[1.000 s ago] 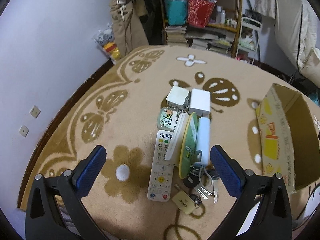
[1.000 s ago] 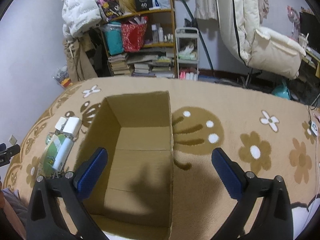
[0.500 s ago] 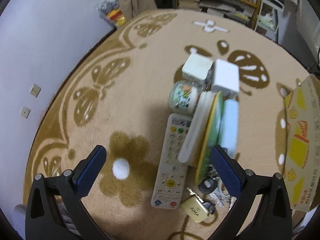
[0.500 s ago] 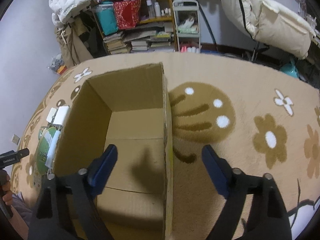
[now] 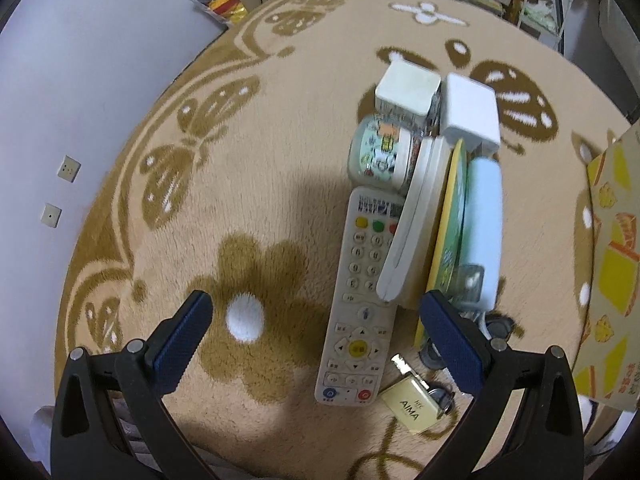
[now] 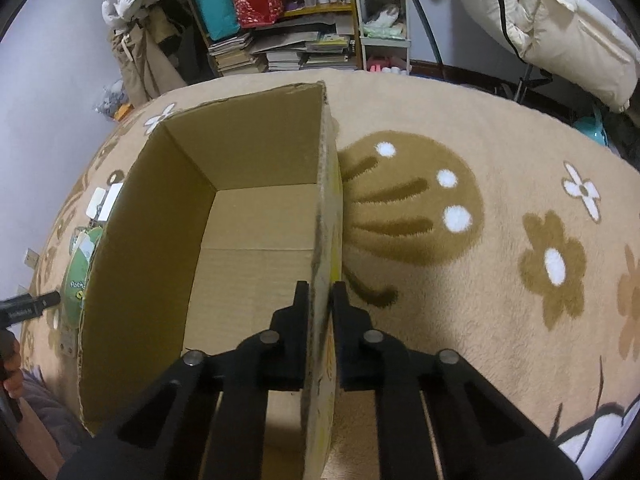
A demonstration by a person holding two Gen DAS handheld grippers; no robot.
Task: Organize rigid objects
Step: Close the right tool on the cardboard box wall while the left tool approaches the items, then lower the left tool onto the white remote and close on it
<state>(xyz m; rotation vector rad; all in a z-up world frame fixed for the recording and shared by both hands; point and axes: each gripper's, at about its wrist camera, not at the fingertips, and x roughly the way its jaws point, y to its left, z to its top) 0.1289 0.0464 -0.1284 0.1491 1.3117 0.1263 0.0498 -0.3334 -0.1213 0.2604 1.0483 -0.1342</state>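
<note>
On the patterned rug lies a cluster of items: a white remote control (image 5: pixel 360 300), a printed round tin (image 5: pixel 380 156), two white cubes (image 5: pixel 408 88), a white flat case (image 5: pixel 416 224), a yellow-green disc (image 5: pixel 452 232), a pale blue bar (image 5: pixel 484 224) and a brass padlock with keys (image 5: pixel 412 404). My left gripper (image 5: pixel 316 340) hovers open just above the remote's lower end. My right gripper (image 6: pixel 320 300) is shut on the right wall of the open cardboard box (image 6: pixel 256 216), which is bare inside.
The box's printed outer side (image 5: pixel 612 264) stands right of the cluster. A wall with sockets (image 5: pixel 68 168) runs along the left. Shelves with books and bags (image 6: pixel 280 20) and a white chair (image 6: pixel 560 28) stand at the back. A hand (image 6: pixel 12 364) shows at the far left.
My left gripper has dropped lower and closer to the remote and cluster. My right gripper moved toward the box's right wall and went from wide open to shut on it.
</note>
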